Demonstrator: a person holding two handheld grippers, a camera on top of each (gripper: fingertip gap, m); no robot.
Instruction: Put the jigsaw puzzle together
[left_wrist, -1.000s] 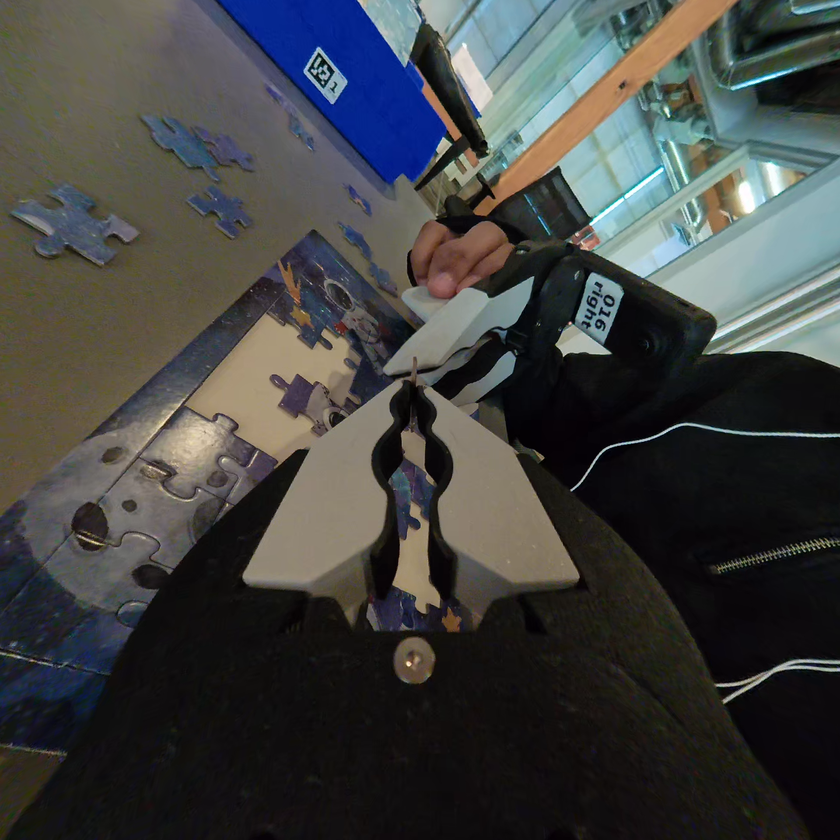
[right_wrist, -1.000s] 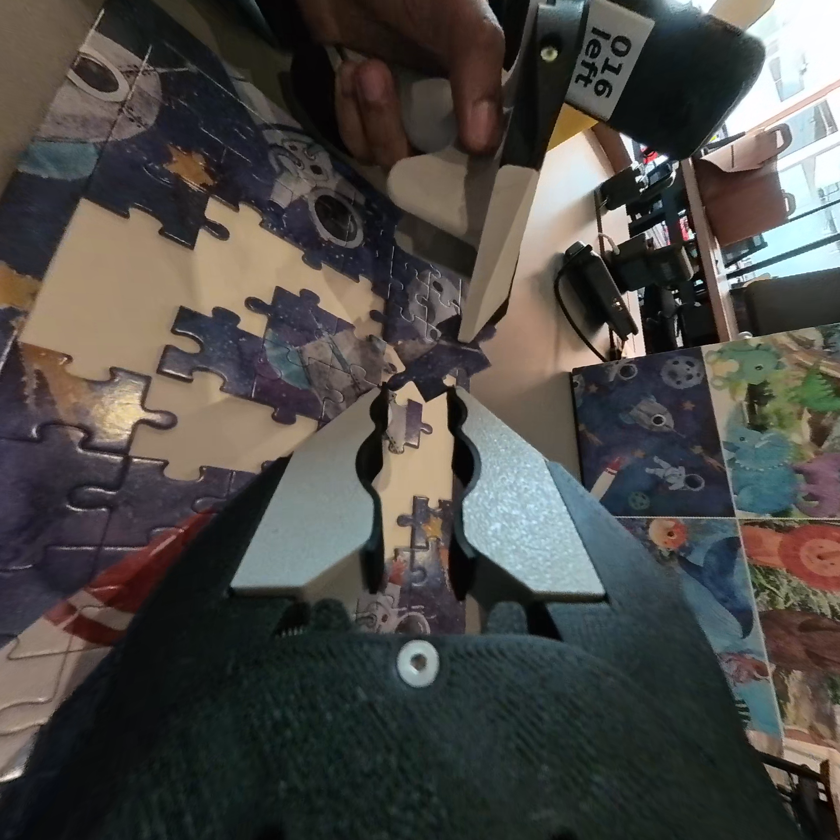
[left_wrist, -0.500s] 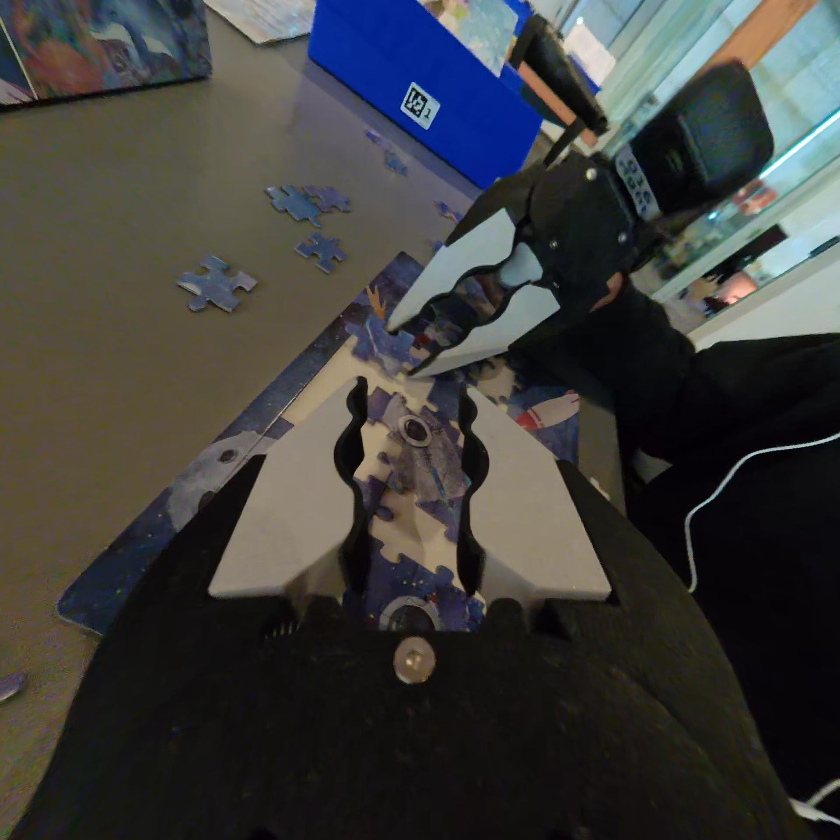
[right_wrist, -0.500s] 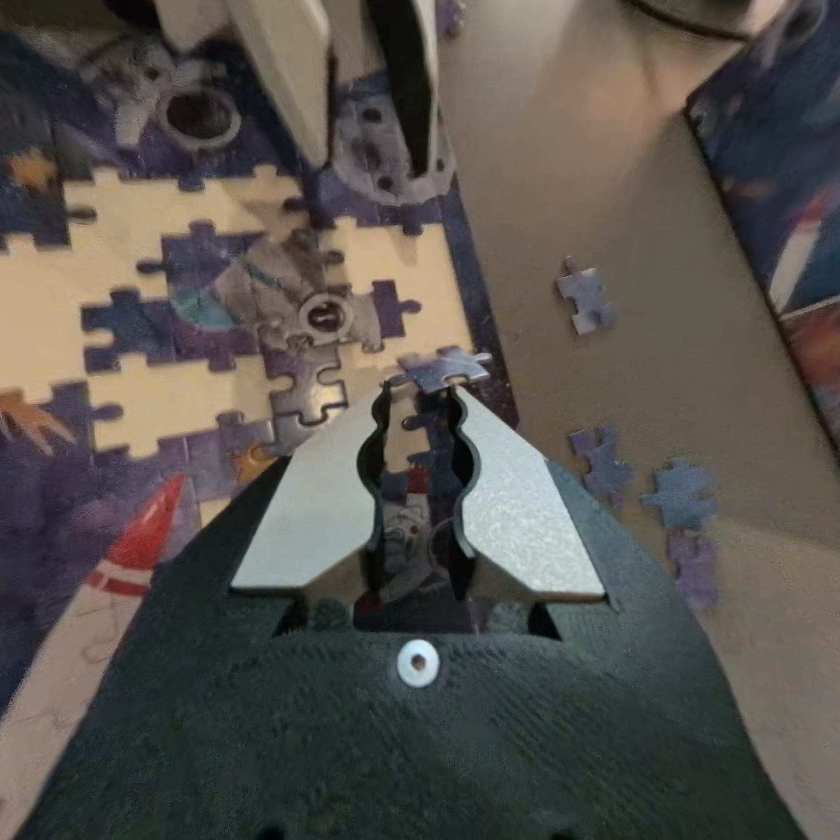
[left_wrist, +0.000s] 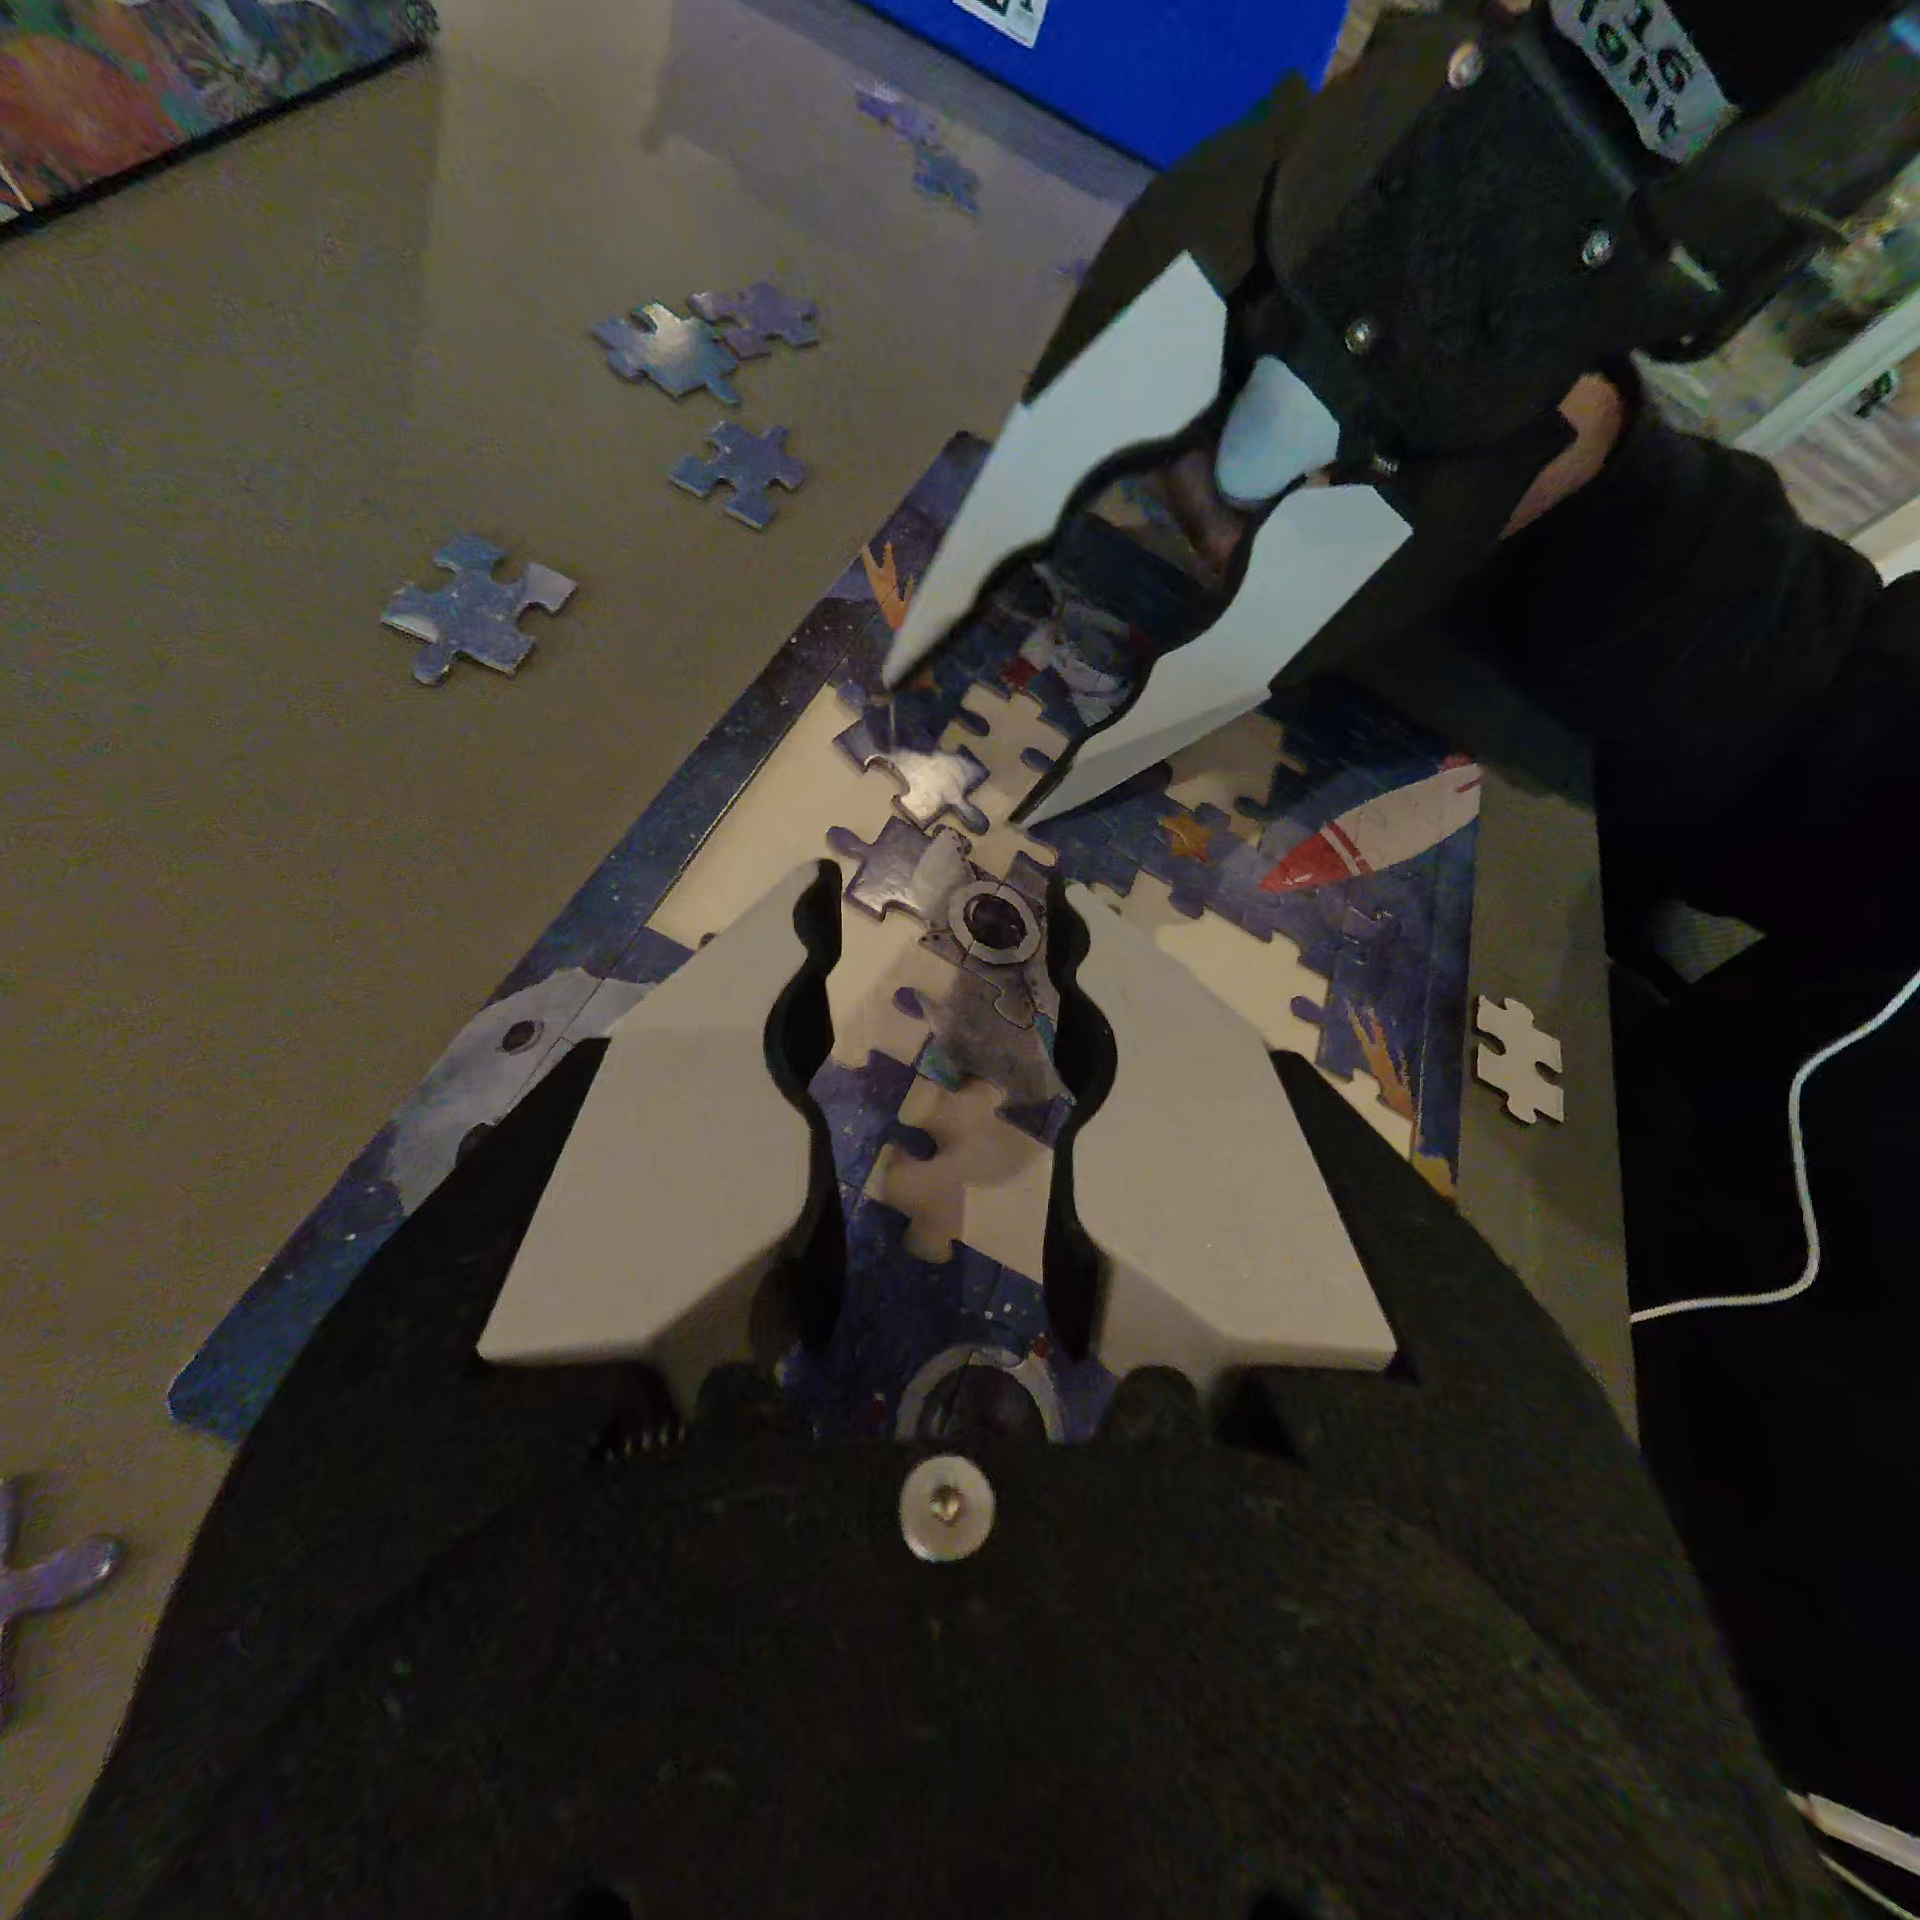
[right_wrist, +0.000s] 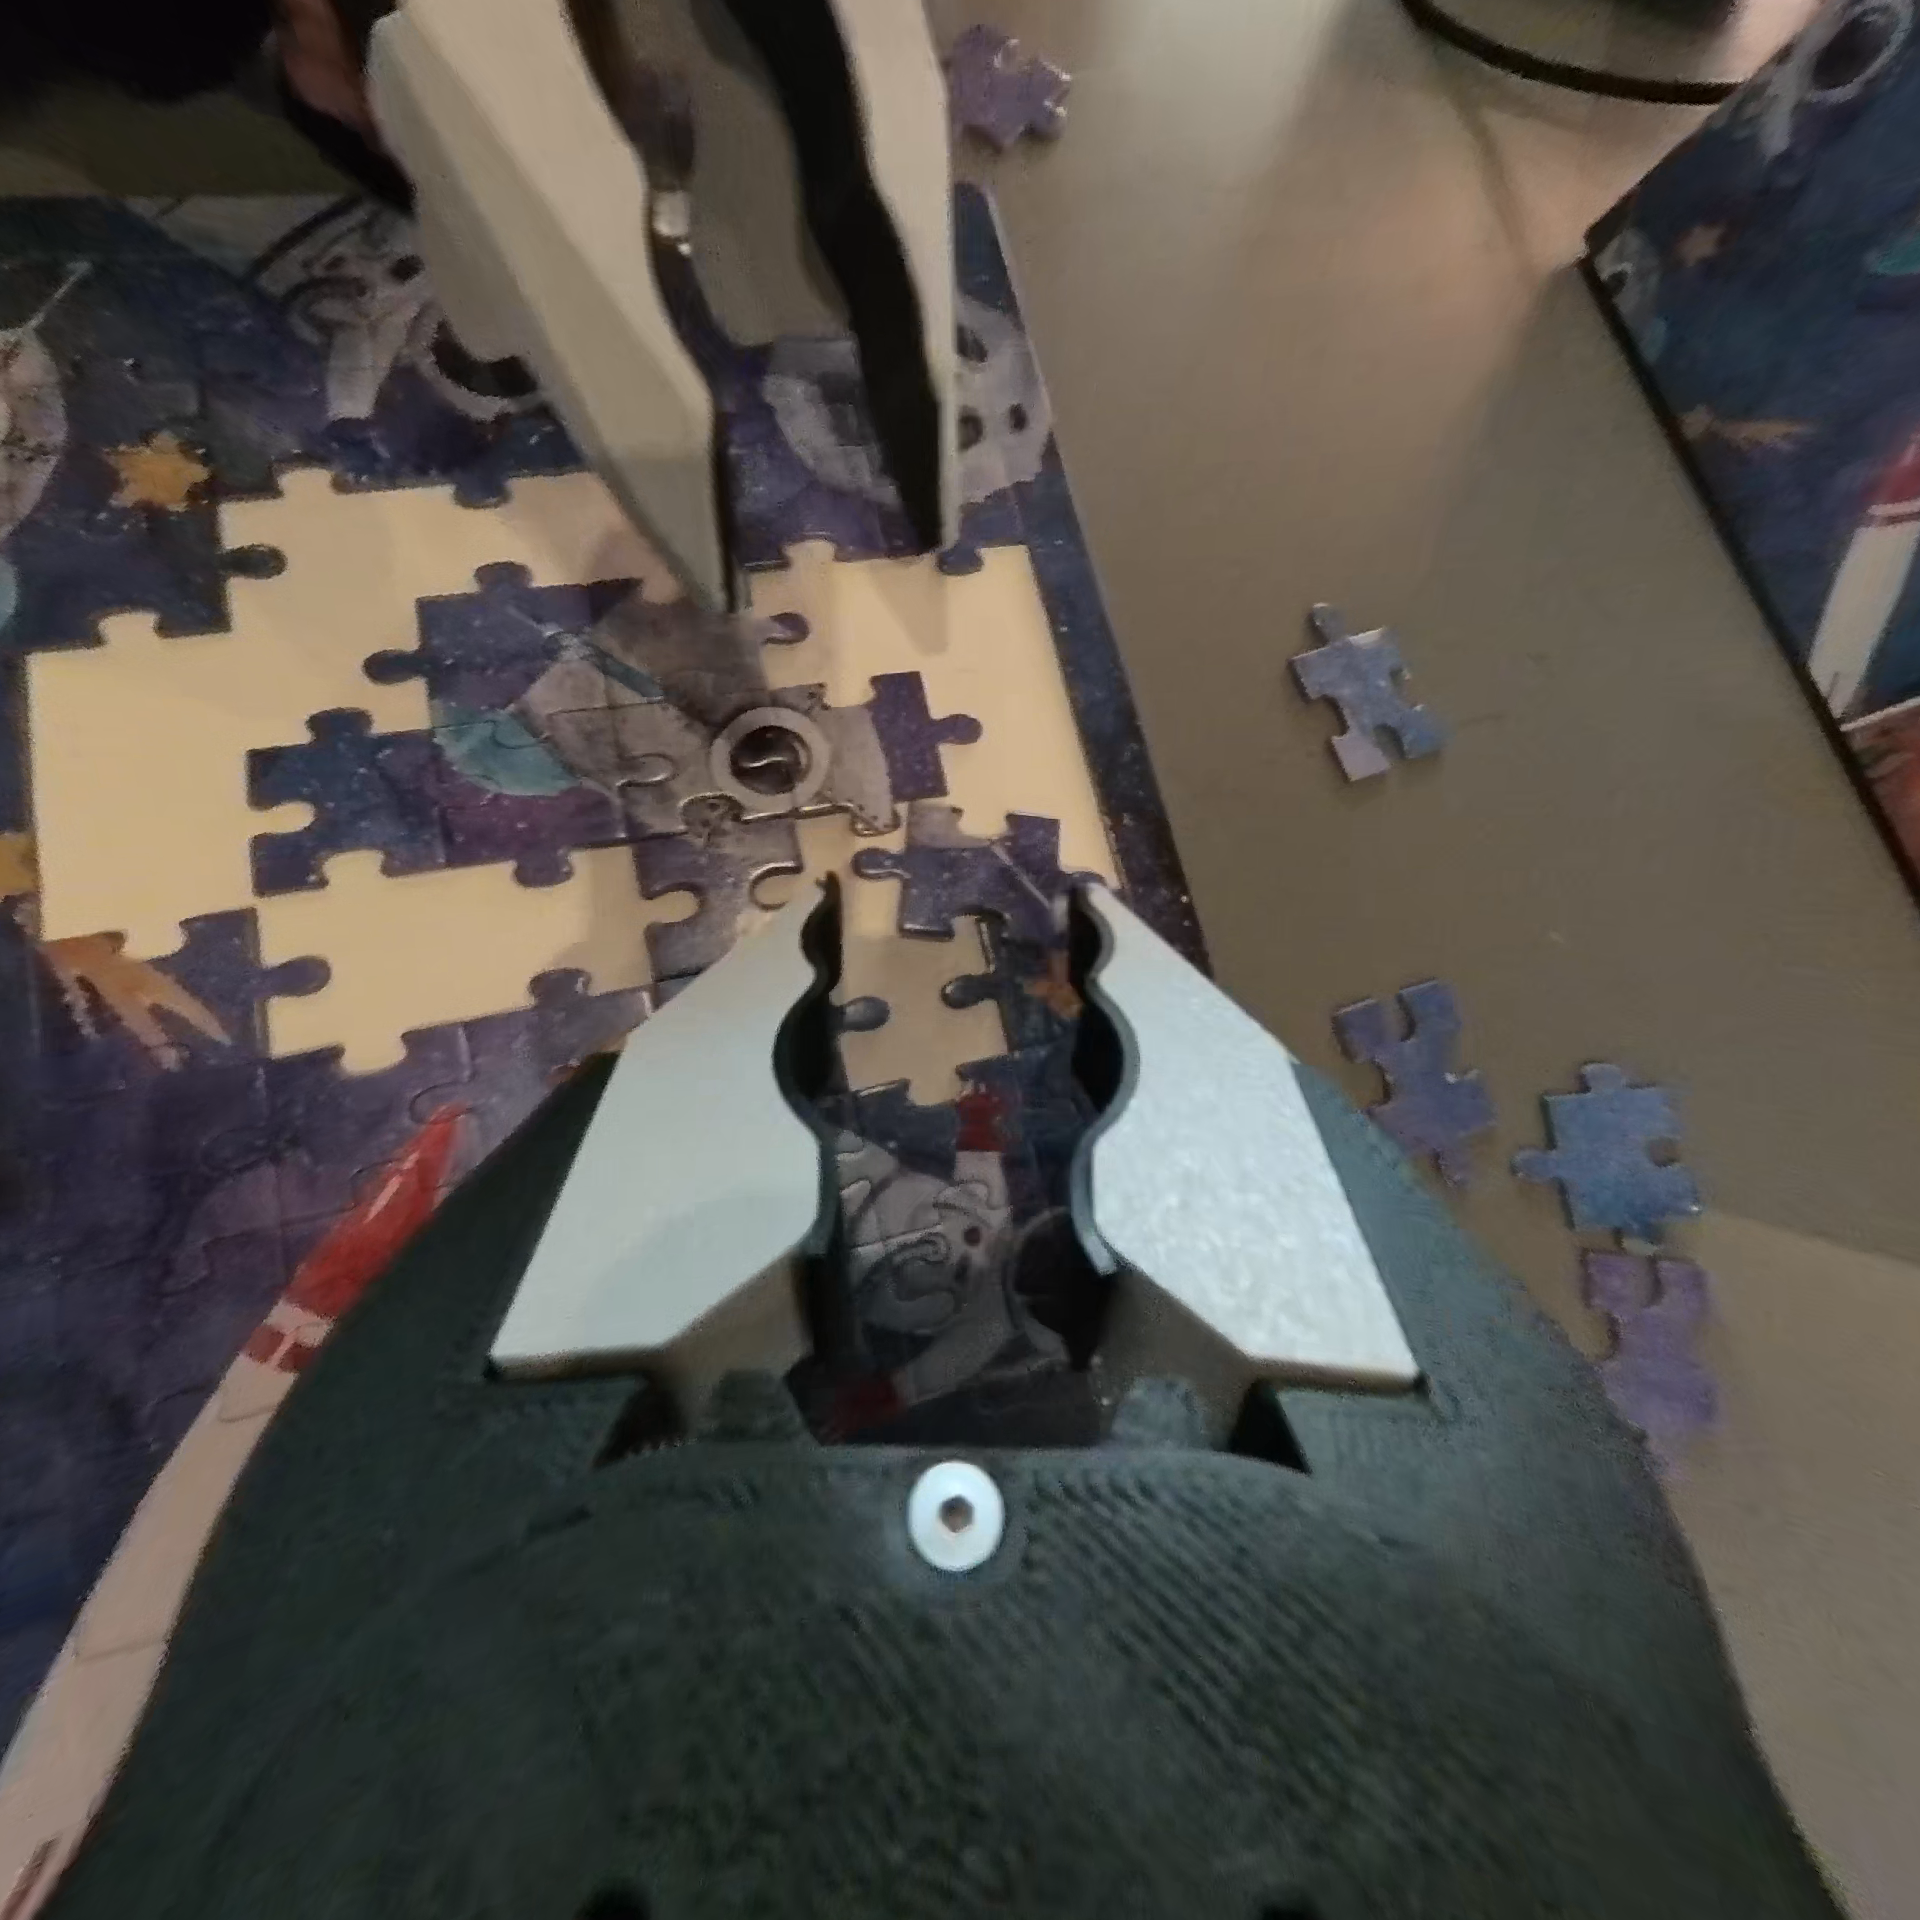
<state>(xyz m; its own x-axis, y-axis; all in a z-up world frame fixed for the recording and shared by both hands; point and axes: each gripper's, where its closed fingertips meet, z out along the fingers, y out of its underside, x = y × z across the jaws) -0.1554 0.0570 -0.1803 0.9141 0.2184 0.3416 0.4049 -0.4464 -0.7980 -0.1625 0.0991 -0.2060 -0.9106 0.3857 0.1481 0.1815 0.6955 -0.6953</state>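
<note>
Right wrist view shows the right gripper (right_wrist: 951, 899) spread open, empty, just over a loose puzzle piece (right_wrist: 971, 871) lying on the jigsaw puzzle (right_wrist: 582, 748) beside its fingertips.

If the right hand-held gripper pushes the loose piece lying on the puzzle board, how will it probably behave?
The loose piece looks thin and flat, so it is probably light and should slide, not roll. Its glossy face may be slippery. It seems stiff card.
</note>
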